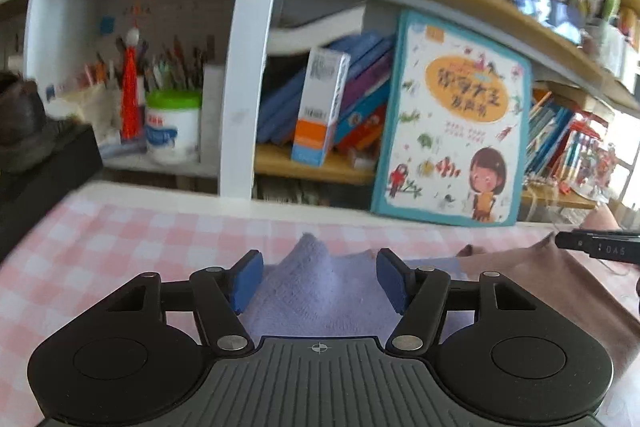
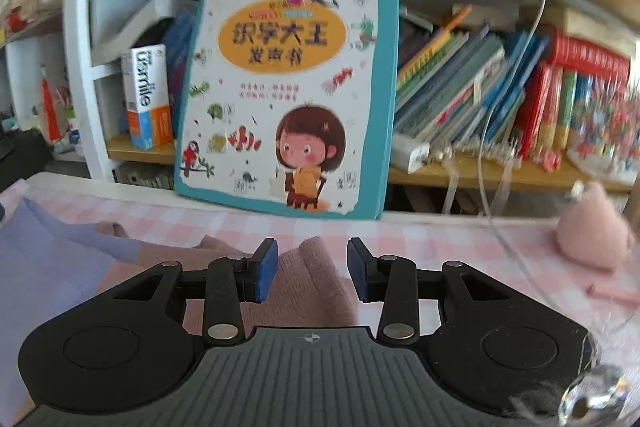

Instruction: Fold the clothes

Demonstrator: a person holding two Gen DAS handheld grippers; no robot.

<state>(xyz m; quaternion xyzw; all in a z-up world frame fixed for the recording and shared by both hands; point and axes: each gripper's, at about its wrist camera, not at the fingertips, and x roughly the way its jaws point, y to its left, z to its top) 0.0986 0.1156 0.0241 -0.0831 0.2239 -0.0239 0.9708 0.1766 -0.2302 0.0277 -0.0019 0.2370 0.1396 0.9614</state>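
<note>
Left gripper [image 1: 319,281]: jaws wide apart, lower centre of its frame — a raised peak of the lavender garment [image 1: 320,291] stands between the blue pads [image 1: 246,281], touched by neither as far as I can tell.
Lavender garment: lying on the pink checked tablecloth [image 1: 120,239], its edge running right under the mauve garment [image 1: 520,275].
Right gripper [image 2: 311,269]: jaws apart too, a bit narrower — a ridge of mauve knit [image 2: 308,279] pokes up in the gap, nothing pinched.
Picture book [image 2: 288,91]: propped upper centre, well clear behind.
Pink plush toy [image 2: 592,231]: right edge, near the cloth.
Step in hand: likely pinching both corners — sink the pads around each ridge, close evenly, catch every layer, then lift together.
</note>
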